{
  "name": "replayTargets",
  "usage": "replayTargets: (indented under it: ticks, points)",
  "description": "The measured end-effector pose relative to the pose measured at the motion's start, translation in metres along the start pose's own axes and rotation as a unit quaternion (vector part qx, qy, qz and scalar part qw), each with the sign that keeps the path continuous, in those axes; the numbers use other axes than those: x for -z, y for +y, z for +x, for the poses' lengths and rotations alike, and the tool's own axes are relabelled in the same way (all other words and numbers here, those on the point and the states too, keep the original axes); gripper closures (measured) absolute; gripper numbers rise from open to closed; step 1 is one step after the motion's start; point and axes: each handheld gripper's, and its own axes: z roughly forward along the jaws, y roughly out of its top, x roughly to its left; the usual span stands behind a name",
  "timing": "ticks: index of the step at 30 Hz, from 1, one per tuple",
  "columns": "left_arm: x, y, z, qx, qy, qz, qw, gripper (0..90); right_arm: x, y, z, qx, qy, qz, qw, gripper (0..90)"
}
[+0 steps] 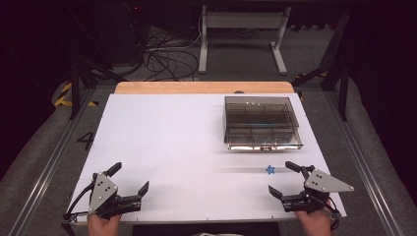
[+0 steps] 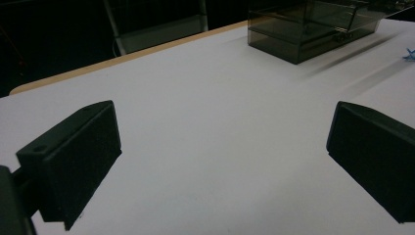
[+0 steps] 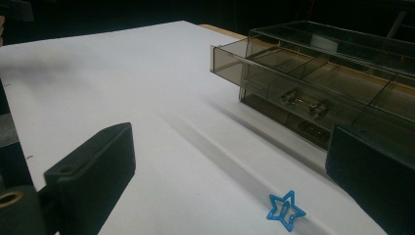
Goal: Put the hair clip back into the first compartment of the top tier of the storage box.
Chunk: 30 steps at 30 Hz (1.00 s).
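Star clip [image 1: 270, 169] — small, blue, lying flat on the white bench [image 1: 172, 147], just beside the far jaw of the right hand-held gripper [image 1: 284, 179] and in front of the smoky clear drawer box [image 1: 260, 123], whose top drawer stands pulled out. Right hand-held gripper: jaws spread wide, nothing held. Left hand-held gripper [image 1: 129, 178] — jaws likewise wide apart and empty, at the near left edge of the bench.

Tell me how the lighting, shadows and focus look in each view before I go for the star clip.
High view: white table top evenly lit, surroundings dark, the drawer box slightly soft. Left gripper view: the box sits dim at the top, streaked shadows running off it. Right gripper view: blue star clip fairly sharp, long soft shadow bands across the top, near open right tongs dark and featureless.
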Motion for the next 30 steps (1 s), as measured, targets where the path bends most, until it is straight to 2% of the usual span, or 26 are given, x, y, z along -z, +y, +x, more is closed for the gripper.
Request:
replayTargets:
  ticks: [30]
  points:
    - [-0.0004, 0.0006, -0.0011, 0.000, -0.004, 0.001, 1.0000, 0.6, 0.0025, 0.0006, -0.0022, -0.005, -0.014, 0.003, 0.9999, 8.0]
